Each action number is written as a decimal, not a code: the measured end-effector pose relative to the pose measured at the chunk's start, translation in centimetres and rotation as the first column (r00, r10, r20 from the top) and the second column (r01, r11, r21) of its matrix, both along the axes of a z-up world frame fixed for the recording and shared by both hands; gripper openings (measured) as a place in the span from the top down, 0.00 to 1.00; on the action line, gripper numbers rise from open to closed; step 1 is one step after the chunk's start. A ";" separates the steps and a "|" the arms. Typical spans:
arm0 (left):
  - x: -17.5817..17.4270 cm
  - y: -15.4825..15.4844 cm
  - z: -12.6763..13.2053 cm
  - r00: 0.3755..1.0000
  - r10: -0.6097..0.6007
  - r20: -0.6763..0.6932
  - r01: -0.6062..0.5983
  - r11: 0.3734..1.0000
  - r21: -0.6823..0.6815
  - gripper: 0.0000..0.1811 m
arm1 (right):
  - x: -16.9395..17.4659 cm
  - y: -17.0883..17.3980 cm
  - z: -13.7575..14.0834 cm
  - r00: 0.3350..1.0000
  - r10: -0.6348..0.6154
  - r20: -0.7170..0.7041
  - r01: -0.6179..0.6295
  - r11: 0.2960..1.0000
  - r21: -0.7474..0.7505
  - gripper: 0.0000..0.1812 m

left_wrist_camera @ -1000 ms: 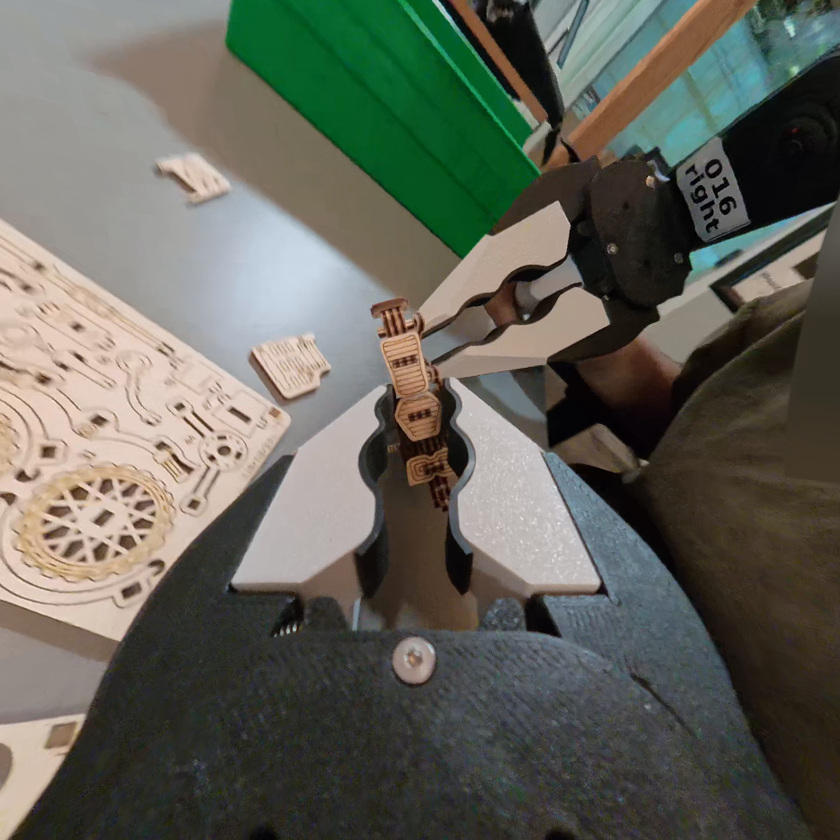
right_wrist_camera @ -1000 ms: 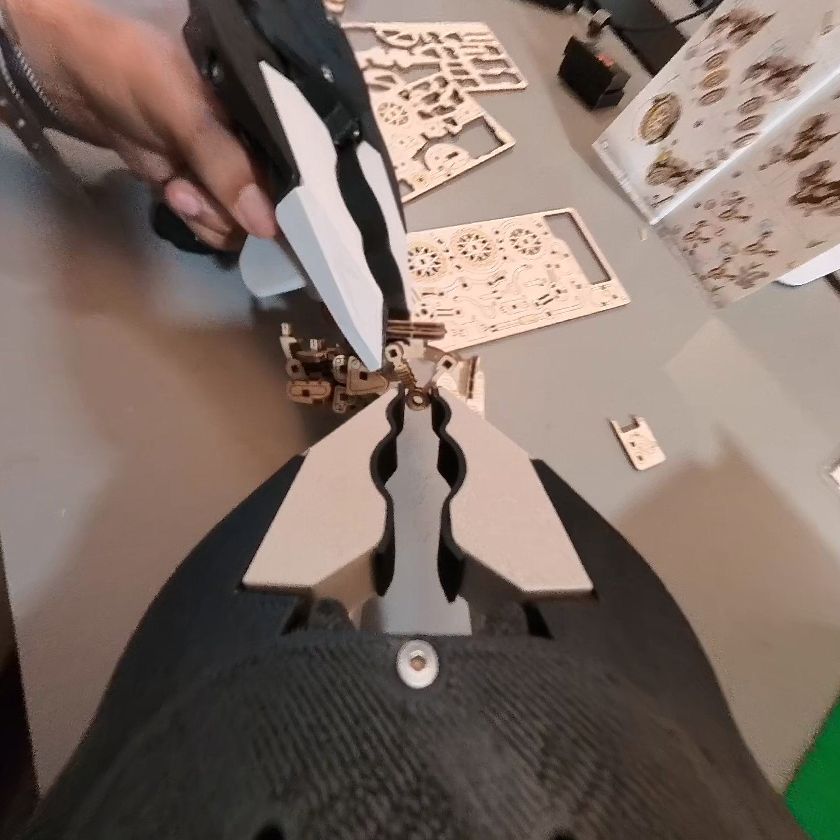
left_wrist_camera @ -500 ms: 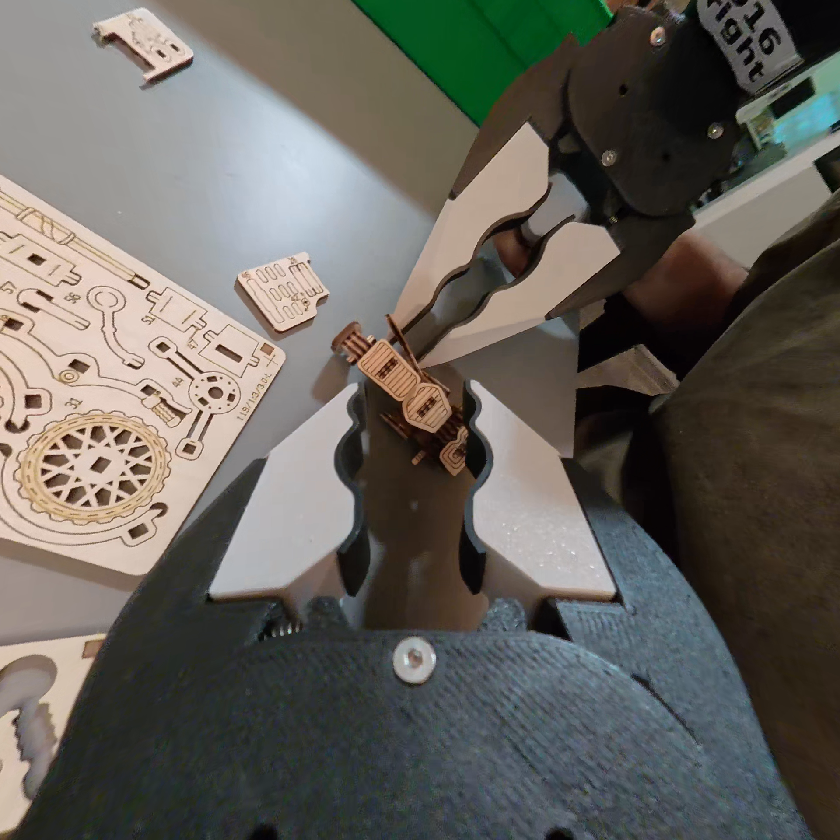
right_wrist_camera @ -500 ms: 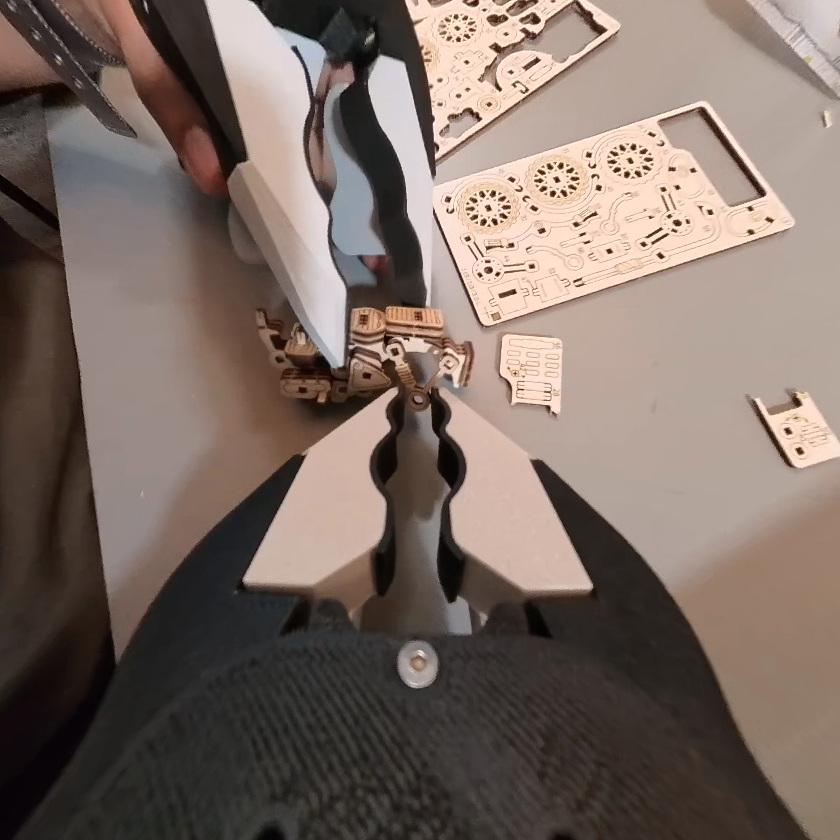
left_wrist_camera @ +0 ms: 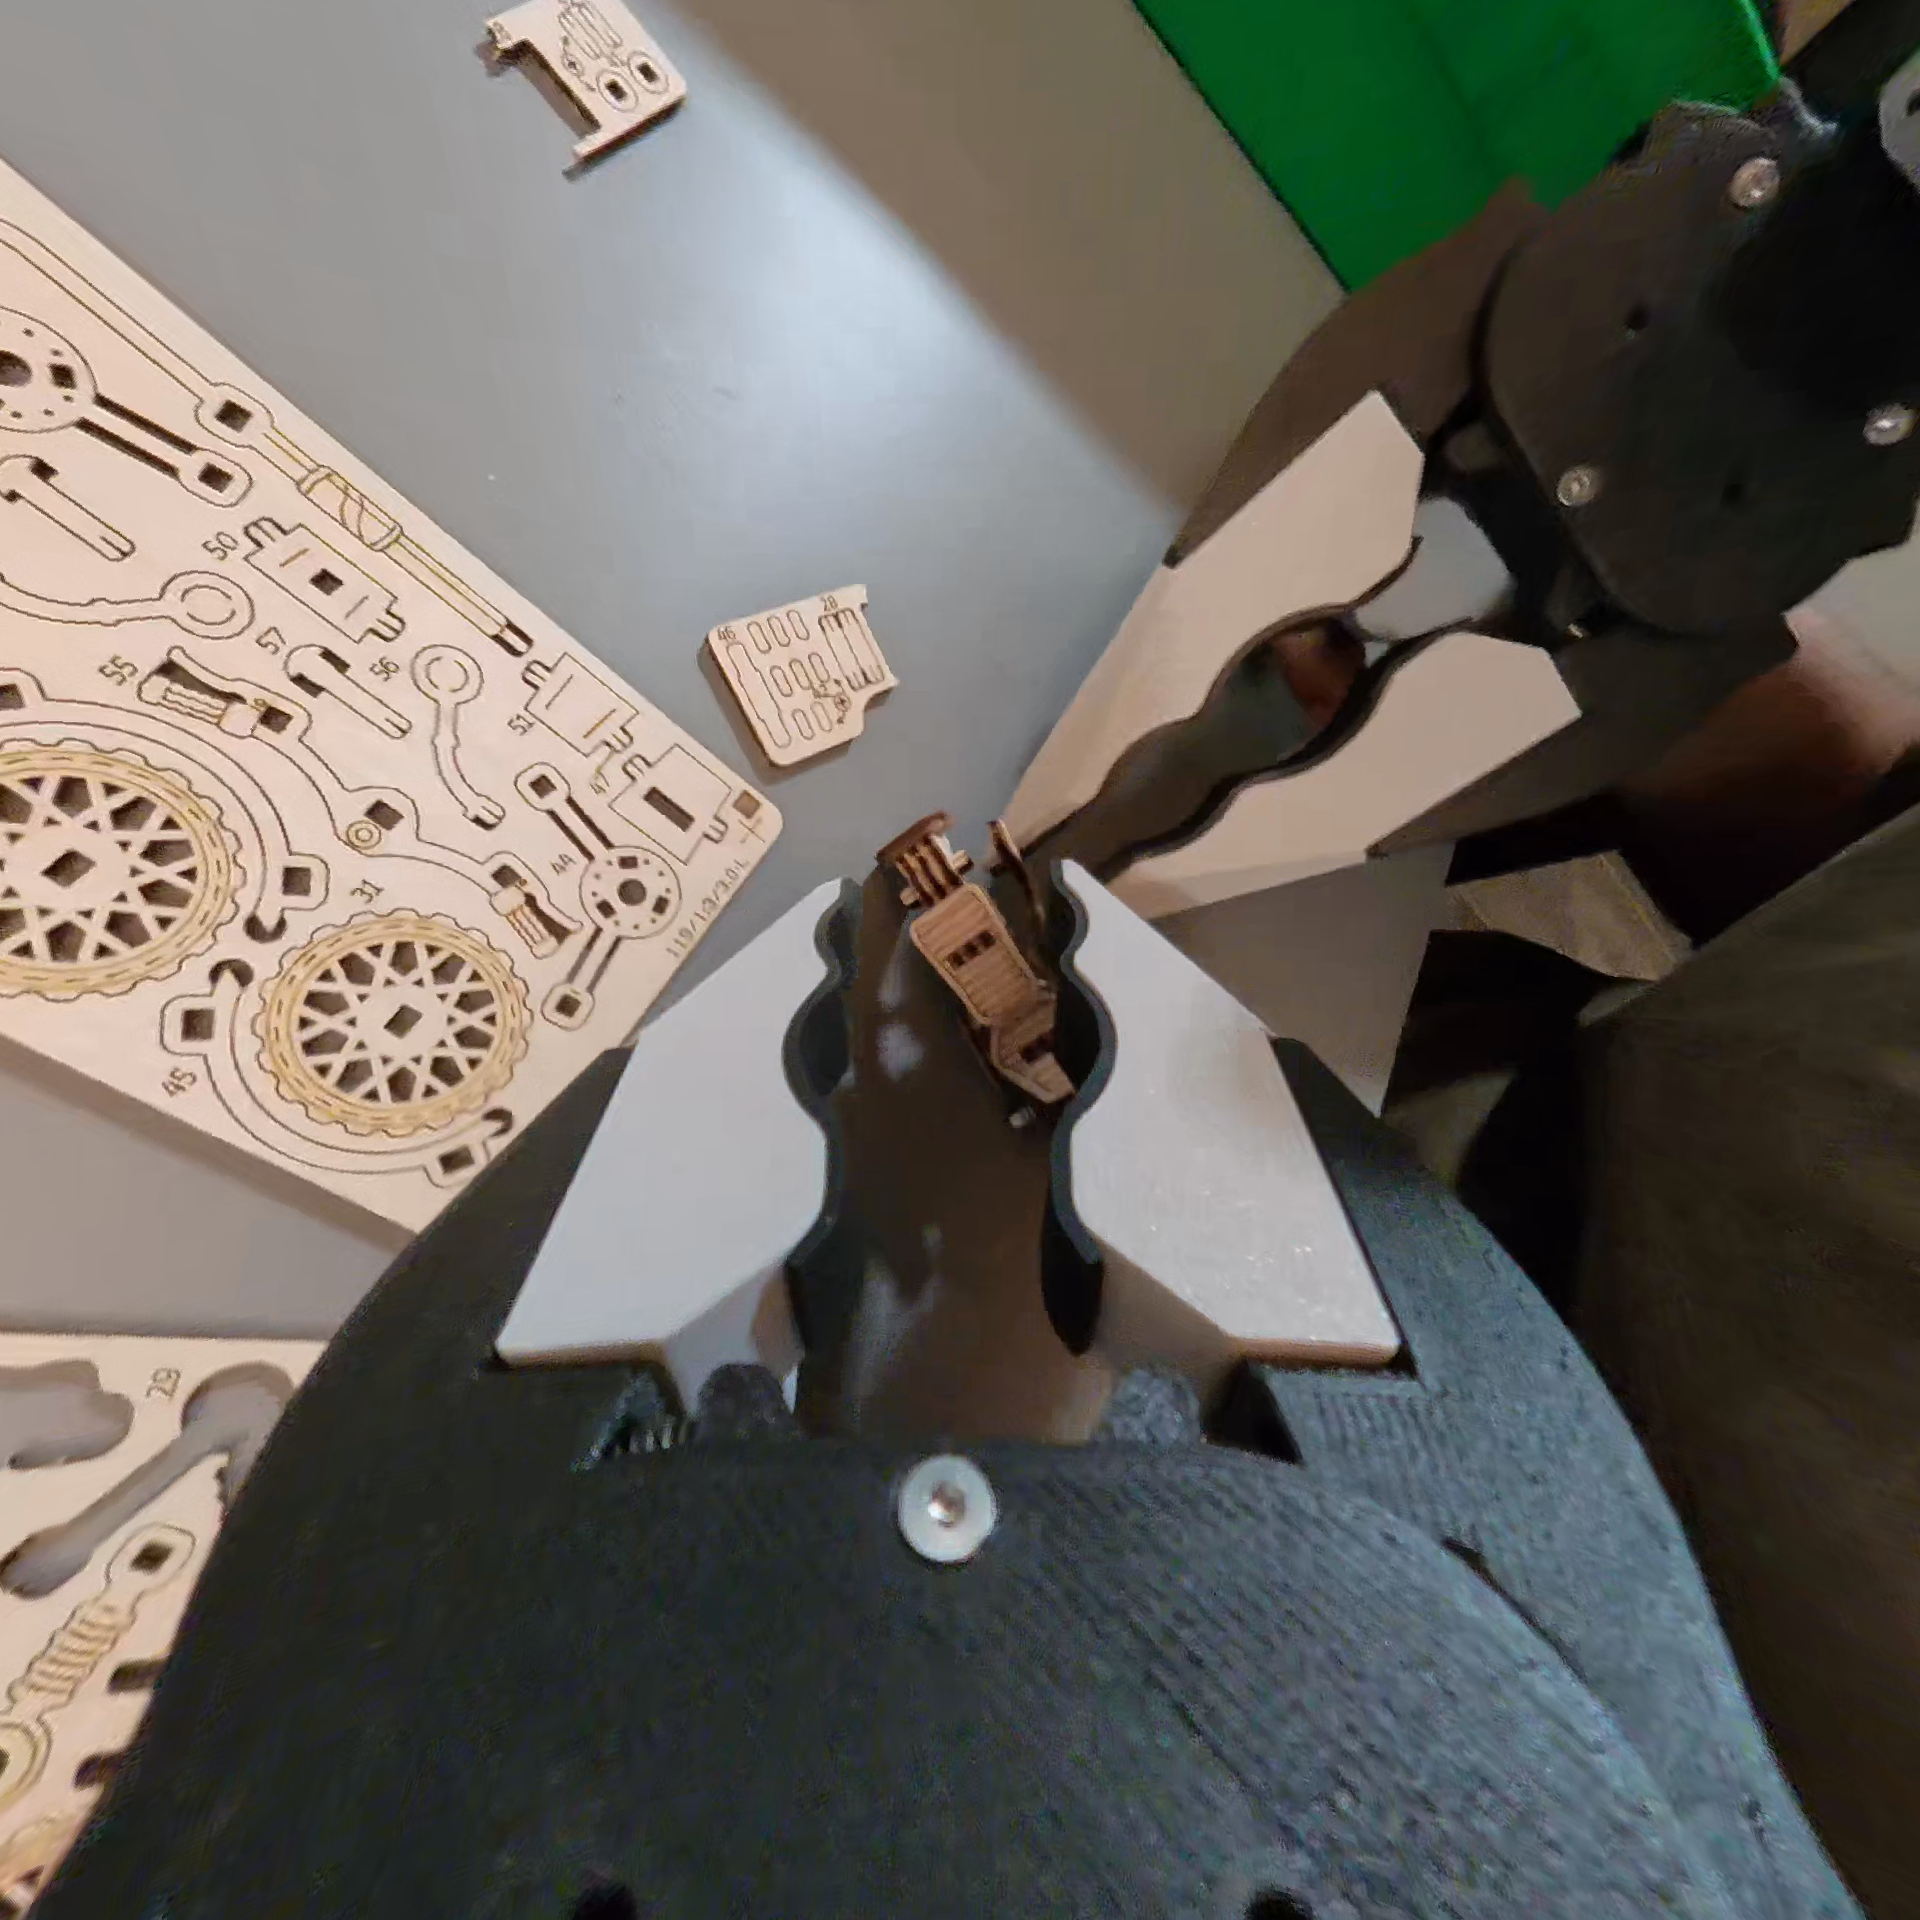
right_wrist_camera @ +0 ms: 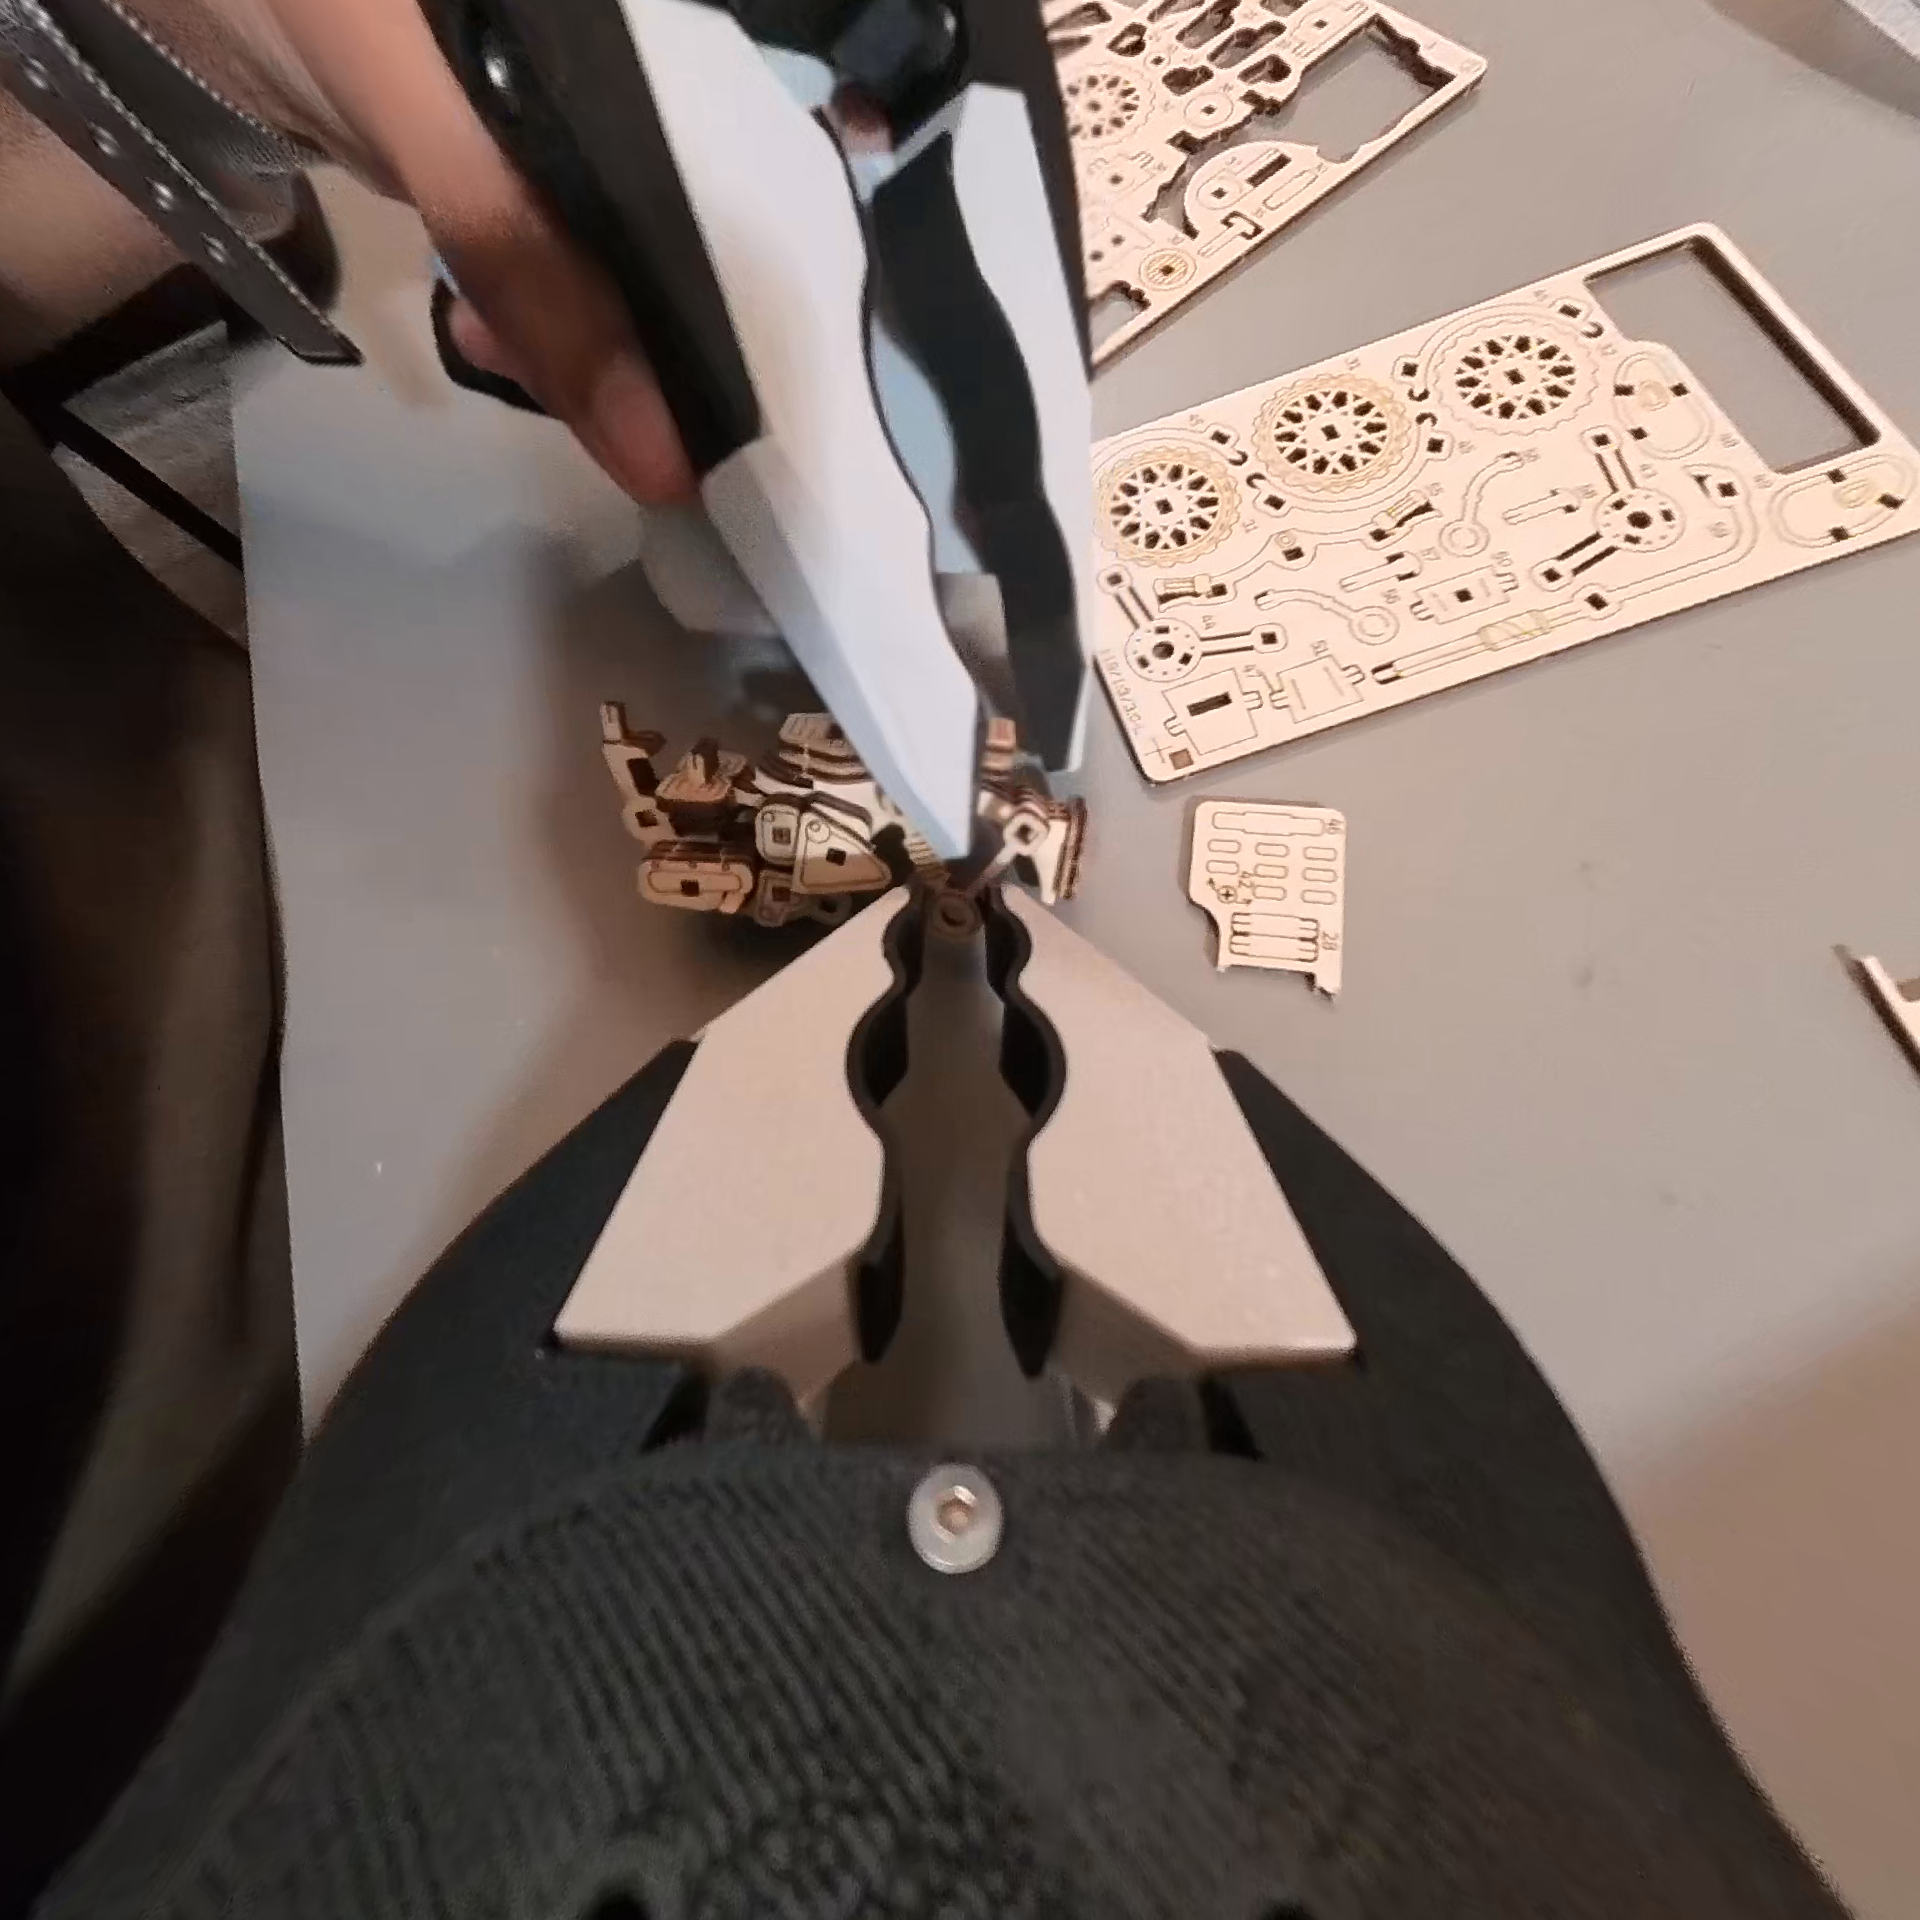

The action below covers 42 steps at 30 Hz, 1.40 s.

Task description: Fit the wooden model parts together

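While the model (right_wrist_camera: 769,831) lies on the grey table (right_wrist_camera: 1558,1143), both grippers meet at its right-hand end. All places below are given relative to the model.

Left gripper (left_wrist_camera: 956,904): its jaws stand apart, with a clear gap between the tips. The model sits between them, against the inner edge of the right finger (left_wrist_camera: 1174,1122); the left finger (left_wrist_camera: 717,1122) is clear of it. No clamping is visible. In the right wrist view this gripper (right_wrist_camera: 987,790) comes down from above onto the model, and a hand (right_wrist_camera: 520,239) holds its body.

Right gripper (right_wrist_camera: 951,914): its jaws are nearly closed, and the tips pinch a small round part (right_wrist_camera: 951,916) at the model's near edge. Whether that part is already seated in the model cannot be told. In the left wrist view the same gripper (left_wrist_camera: 1023,831) comes in from the right, its tips touching the model's upper end.

Around the model:
- A small loose card (right_wrist_camera: 1273,894) of parts lies just beside it, to the right.
- A large sheet (right_wrist_camera: 1507,520) with wheel cut-outs lies beyond the card, farther right.
- A second sheet (right_wrist_camera: 1247,125), partly emptied, lies behind that one.
- Another loose piece (left_wrist_camera: 587,73) lies well apart, past the card in the left wrist view.
- A green block (left_wrist_camera: 1455,114) stands at the far table edge.
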<state>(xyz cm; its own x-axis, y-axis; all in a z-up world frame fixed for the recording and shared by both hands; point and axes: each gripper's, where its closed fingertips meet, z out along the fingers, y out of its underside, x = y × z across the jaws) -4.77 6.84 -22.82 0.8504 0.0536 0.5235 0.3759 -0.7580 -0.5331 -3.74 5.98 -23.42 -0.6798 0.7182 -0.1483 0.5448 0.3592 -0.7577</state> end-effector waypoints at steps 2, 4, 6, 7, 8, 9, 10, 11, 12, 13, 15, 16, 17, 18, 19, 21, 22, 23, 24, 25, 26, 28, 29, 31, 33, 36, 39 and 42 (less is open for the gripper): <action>0.4 -0.2 0.4 1.000 -0.012 0.020 0.012 1.000 0.001 0.83 | 0.0 -0.2 0.0 1.000 0.002 0.010 -0.002 1.000 -0.014 0.95; 0.5 -0.2 0.1 1.000 -0.012 0.024 0.013 1.000 -0.009 0.85 | 0.0 -0.5 0.0 1.000 0.007 0.015 -0.007 1.000 -0.024 0.95; 0.7 -0.4 -0.4 0.999 -0.018 0.033 0.019 0.999 -0.040 0.86 | 0.0 -0.8 0.0 1.000 0.010 0.017 -0.010 1.000 -0.021 0.95; 0.9 -0.6 -0.7 0.999 -0.026 0.026 0.028 0.998 -0.061 0.86 | 0.0 -0.9 0.0 1.000 0.012 0.018 -0.011 1.000 -0.019 0.95; 1.0 -0.7 -0.9 0.999 -0.029 0.016 0.031 0.997 -0.075 0.86 | 0.1 -1.1 0.0 1.000 0.015 0.023 -0.014 1.000 -0.017 0.95; 1.0 -0.8 -0.9 1.000 -0.027 0.006 0.027 0.996 -0.081 0.87 | 0.1 -1.2 -0.1 0.999 0.014 0.029 -0.013 1.000 -0.018 0.95; 1.0 -0.9 -0.9 1.000 -0.023 -0.001 0.023 0.996 -0.086 0.86 | 0.2 -1.2 -0.1 0.999 0.011 0.035 -0.010 1.000 -0.025 0.95; 1.0 -1.0 -0.9 1.000 -0.020 -0.003 0.019 0.996 -0.089 0.86 | 0.2 -1.3 0.0 0.999 0.010 0.044 -0.008 0.999 -0.035 0.95; 1.1 -1.1 -0.9 1.000 -0.019 0.000 0.019 0.996 -0.091 0.86 | 0.3 -1.4 0.0 0.998 0.011 0.057 -0.009 0.999 -0.046 0.95; 1.2 -1.2 -1.0 1.000 -0.019 0.005 0.020 0.995 -0.094 0.86 | 0.4 -1.5 -0.1 0.998 0.013 0.069 -0.009 0.998 -0.055 0.95; 1.3 -1.3 -1.0 1.000 -0.018 0.022 0.020 0.995 -0.096 0.87 | 0.6 -1.6 -0.1 0.996 0.014 0.087 -0.008 0.998 -0.067 0.95; 1.4 -1.3 -1.0 0.999 -0.017 0.032 0.020 0.995 -0.097 0.87 | 0.6 -1.7 -0.1 0.995 0.013 0.095 -0.006 0.997 -0.071 0.95; 1.4 -1.4 -1.0 0.999 -0.016 0.040 0.020 0.995 -0.098 0.87 | 0.7 -1.7 -0.1 0.995 0.013 0.104 -0.005 0.997 -0.074 0.95; 1.5 -1.4 -1.0 0.999 -0.016 0.045 0.020 0.995 -0.098 0.87 | 0.7 -1.7 -0.1 0.993 0.012 0.113 -0.003 0.997 -0.079 0.95; 1.6 -1.4 -1.1 0.999 -0.015 0.050 0.020 0.995 -0.098 0.87 | 0.8 -1.8 -0.1 0.992 0.013 0.122 -0.003 0.997 -0.082 0.95; 1.7 -1.5 -1.1 0.998 -0.012 0.064 0.018 0.995 -0.095 0.87 | 0.9 -1.9 -0.1 0.990 0.016 0.140 -0.003 0.996 -0.093 0.95; 1.8 -1.5 -1.0 0.997 -0.008 0.078 0.015 0.996 -0.090 0.88 | 1.0 -1.9 -0.1 0.989 0.019 0.149 -0.004 0.995 -0.100 0.95; 1.7 -1.5 -1.0 0.996 0.000 0.093 0.008 0.996 -0.084 0.88 | 1.0 -2.0 -0.1 0.988 0.021 0.154 -0.005 0.994 -0.107 0.95; 1.8 -1.5 -1.0 0.994 0.008 0.108 0.000 0.997 -0.077 0.88 | 1.1 -2.0 -0.1 0.987 0.022 0.157 -0.004 0.994 -0.113 0.95; 1.8 -1.5 -1.0 0.992 0.015 0.123 -0.007 0.997 -0.071 0.89 | 1.1 -2.0 -0.1 0.986 0.023 0.163 -0.003 0.993 -0.120 0.95; 1.8 -1.5 -1.0 0.991 0.021 0.134 -0.013 0.998 -0.065 0.89 | 1.1 -2.0 -0.1 0.985 0.024 0.169 -0.002 0.992 -0.127 0.95; 1.9 -1.5 -1.0 0.988 0.031 0.153 -0.023 0.998 -0.052 0.90 | 1.2 -2.1 -0.1 0.983 0.027 0.184 -0.001 0.990 -0.140 0.95; 1.9 -1.5 -0.9 0.986 0.035 0.162 -0.028 0.998 -0.047 0.90 | 1.3 -2.2 -0.1 0.982 0.028 0.189 0.000 0.989 -0.145 0.95; 2.1 -1.5 -0.8 0.982 0.043 0.185 -0.038 0.999 -0.032 0.89 | 1.4 -2.2 -0.1 0.980 0.028 0.198 0.003 0.988 -0.155 0.95; 2.1 -1.5 -0.7 0.978 0.051 0.202 -0.048 0.999 -0.023 0.88 | 1.5 -2.2 0.0 0.977 0.029 0.209 0.007 0.986 -0.169 0.95; 2.2 -1.6 -0.7 0.975 0.056 0.215 -0.054 0.998 -0.015 0.89 | 1.6 -2.3 0.1 0.973 0.032 0.229 0.012 0.982 -0.188 0.95; 2.3 -1.6 -0.6 0.972 0.062 0.226 -0.062 0.998 -0.008 0.89 | 1.7 -2.3 0.1 0.970 0.033 0.240 0.014 0.981 -0.192 0.95; 2.3 -1.6 -0.5 0.968 0.065 0.243 -0.067 0.998 0.001 0.89 | 1.8 -2.4 0.1 0.969 0.035 0.245 0.016 0.979 -0.203 0.95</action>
<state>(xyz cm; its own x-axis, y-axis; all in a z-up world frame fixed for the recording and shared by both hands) -2.45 5.24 -23.36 0.6922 0.0998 0.7148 0.5441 -0.7229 -0.4260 -1.96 3.62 -23.32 -0.6108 0.6494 -0.4529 0.7205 0.2187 -0.6581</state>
